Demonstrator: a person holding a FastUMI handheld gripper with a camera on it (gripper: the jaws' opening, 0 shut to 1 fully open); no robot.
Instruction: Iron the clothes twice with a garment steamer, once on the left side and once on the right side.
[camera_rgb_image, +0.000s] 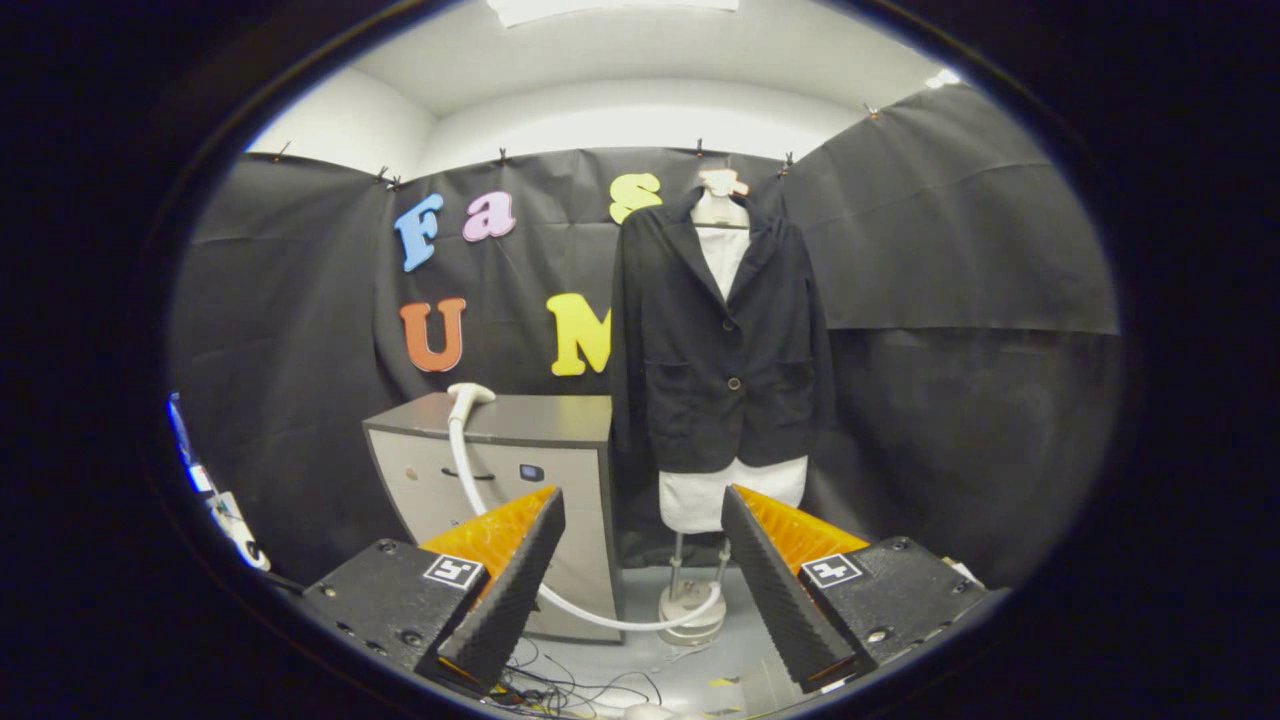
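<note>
A black jacket (722, 340) hangs buttoned on a white mannequin torso (722, 495), well beyond my fingers and a little right of the gap between them. The white steamer head (467, 397) lies on top of a grey cabinet (520, 440) to the jacket's left. Its white hose (590, 612) runs down the cabinet front and curls across the floor to the stand's round base (690, 610). My gripper (640, 580) is open, far short of both, with nothing between its fingers.
Black cloth walls close the booth behind and on both sides. Loose cables (570, 690) lie on the pale floor just ahead of my fingers. Some equipment with blue and white parts (215, 495) stands low by the left wall.
</note>
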